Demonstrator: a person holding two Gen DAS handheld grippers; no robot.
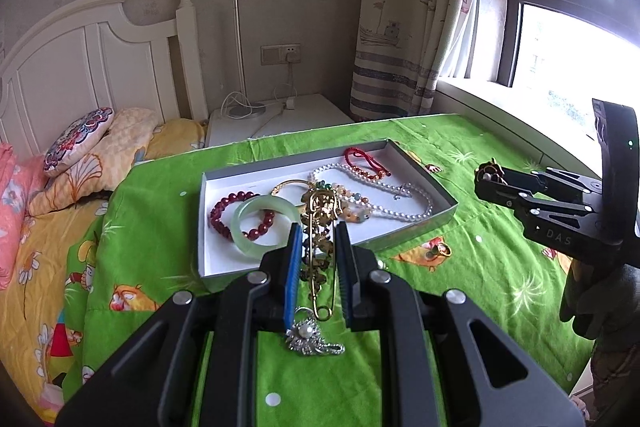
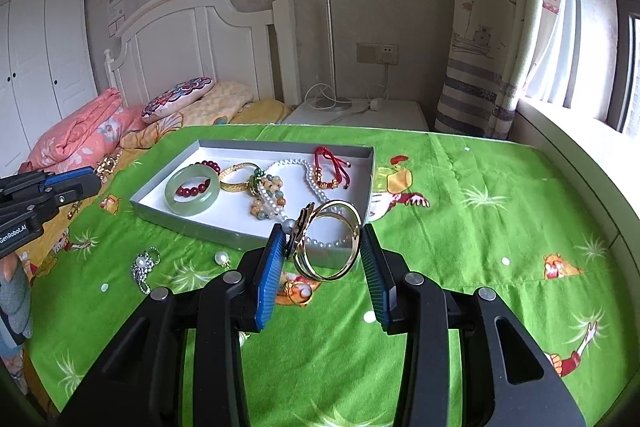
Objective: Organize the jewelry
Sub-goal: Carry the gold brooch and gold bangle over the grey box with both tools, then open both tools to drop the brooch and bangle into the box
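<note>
A shallow grey tray (image 1: 404, 238) on the green cloth holds a jade bangle (image 1: 262, 225), a dark red bead bracelet (image 1: 224, 207), a pearl necklace (image 1: 404, 213), a red cord bracelet (image 1: 362, 159) and other beaded pieces. Over the tray's near edge, my left gripper (image 1: 318, 231) is shut on a long gold pin brooch (image 1: 320, 205) that hangs between its blue pads. My right gripper (image 2: 324, 231) is shut on a gold bangle (image 2: 304, 263) with a butterfly ornament, held above the tray's (image 2: 192, 227) near corner.
Loose on the cloth lie a silver pearl brooch (image 2: 144, 267), a small pearl piece (image 2: 221, 258) and a gold ring (image 2: 298, 291). A bed with pillows (image 2: 176, 93) is on the left, a white nightstand (image 2: 360, 115) behind, and a window sill (image 2: 580, 147) on the right.
</note>
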